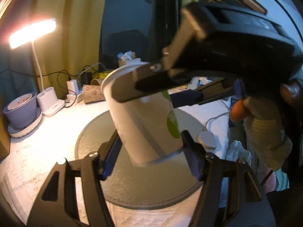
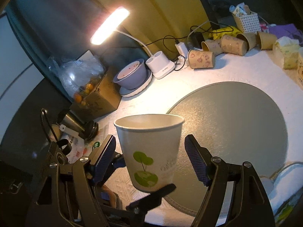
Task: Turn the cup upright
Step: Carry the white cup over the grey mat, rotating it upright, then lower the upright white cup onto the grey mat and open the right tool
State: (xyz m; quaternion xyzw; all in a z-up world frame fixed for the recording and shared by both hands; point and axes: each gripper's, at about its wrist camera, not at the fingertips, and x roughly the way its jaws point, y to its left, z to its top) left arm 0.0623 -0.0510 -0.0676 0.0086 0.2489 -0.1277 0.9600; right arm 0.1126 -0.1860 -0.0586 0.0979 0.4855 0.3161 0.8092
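Observation:
A white paper cup with green leaf prints [image 1: 144, 117] [image 2: 149, 151] is held in the air above the round grey mat [image 1: 132, 179] [image 2: 236, 124], mouth up and slightly tilted. My left gripper [image 1: 151, 151] closes on the cup's lower part; in the right wrist view its fingers [image 2: 155, 194] show beside the cup's base. My right gripper [image 2: 150, 158] is open, its blue pads [image 2: 197, 162] apart from the cup on both sides. In the left wrist view the right gripper [image 1: 166, 92] comes in from the upper right around the cup's upper part.
A lit desk lamp [image 2: 109, 26] with a white base [image 2: 161, 66], a purple bowl [image 2: 132, 75] on a plate, several brown paper cups [image 2: 200, 58] lying on their sides, cables, a white basket [image 2: 246, 20] and tissue packs [image 2: 287, 54] stand around the mat. A box [image 2: 98, 96] stands at the left.

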